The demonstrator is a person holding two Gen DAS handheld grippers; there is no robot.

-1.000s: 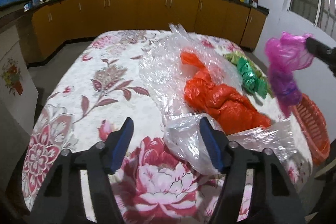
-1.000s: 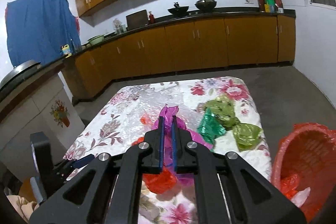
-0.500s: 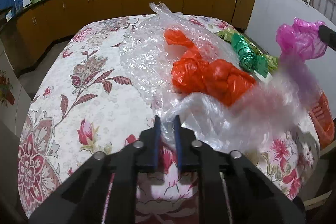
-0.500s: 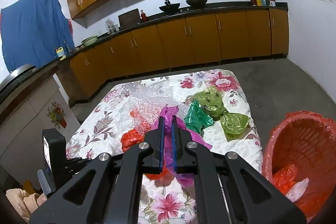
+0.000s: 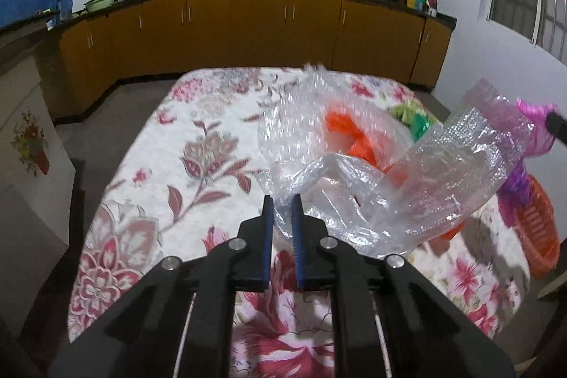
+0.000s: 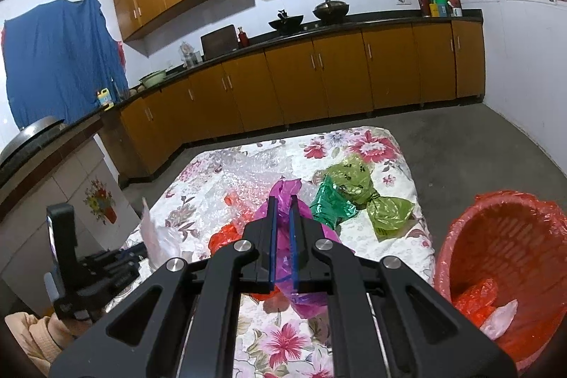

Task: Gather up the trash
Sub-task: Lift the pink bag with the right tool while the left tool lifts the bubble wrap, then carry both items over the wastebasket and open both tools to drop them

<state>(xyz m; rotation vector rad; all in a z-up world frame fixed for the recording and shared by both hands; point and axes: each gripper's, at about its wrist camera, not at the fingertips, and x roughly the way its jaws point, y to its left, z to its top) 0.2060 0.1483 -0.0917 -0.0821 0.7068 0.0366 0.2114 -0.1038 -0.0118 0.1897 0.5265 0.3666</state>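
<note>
My left hand-held gripper pinches clear plastic; the right grips a pink bag, probably bound for the basket.

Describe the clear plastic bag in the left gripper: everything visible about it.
The clear plastic bag is thin, crinkled, see-through film, partly bubble-textured where it fans out to the right. One bunched corner is pinched in the left gripper, whose jaws have just closed on it. The bag hangs lifted above the floral tablecloth, blurred, with the orange bag showing through behind it.
</note>
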